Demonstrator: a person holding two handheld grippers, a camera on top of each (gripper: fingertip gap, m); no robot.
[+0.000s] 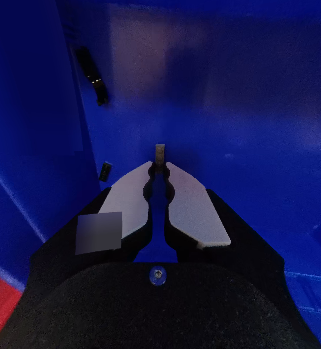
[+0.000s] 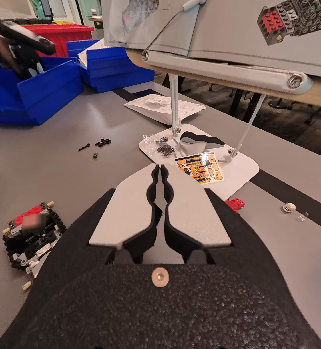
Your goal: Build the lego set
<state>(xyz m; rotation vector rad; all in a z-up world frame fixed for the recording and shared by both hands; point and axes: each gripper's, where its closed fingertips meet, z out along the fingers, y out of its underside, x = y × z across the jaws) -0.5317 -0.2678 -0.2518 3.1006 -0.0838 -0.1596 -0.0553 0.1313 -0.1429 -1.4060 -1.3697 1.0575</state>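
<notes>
My left wrist view is dim and drenched in blue from the bin [image 1: 231, 94] walls, with soft, smeared patches across the far wall and little detail anywhere. The left tool [image 1: 160, 166] reads lavender under that cast, and the small grey plate [image 1: 159, 154] at its tips is the only fairly crisp thing. My right wrist view is bright and even, lit from overhead: soft shadows fall on the grey worktop [image 2: 61, 170], and glare flashes off the sticker sheet [image 2: 200, 168]. Motion blur smears the left tool [image 2: 21, 52] in that view. Wide-angle bending curves the edges.
</notes>
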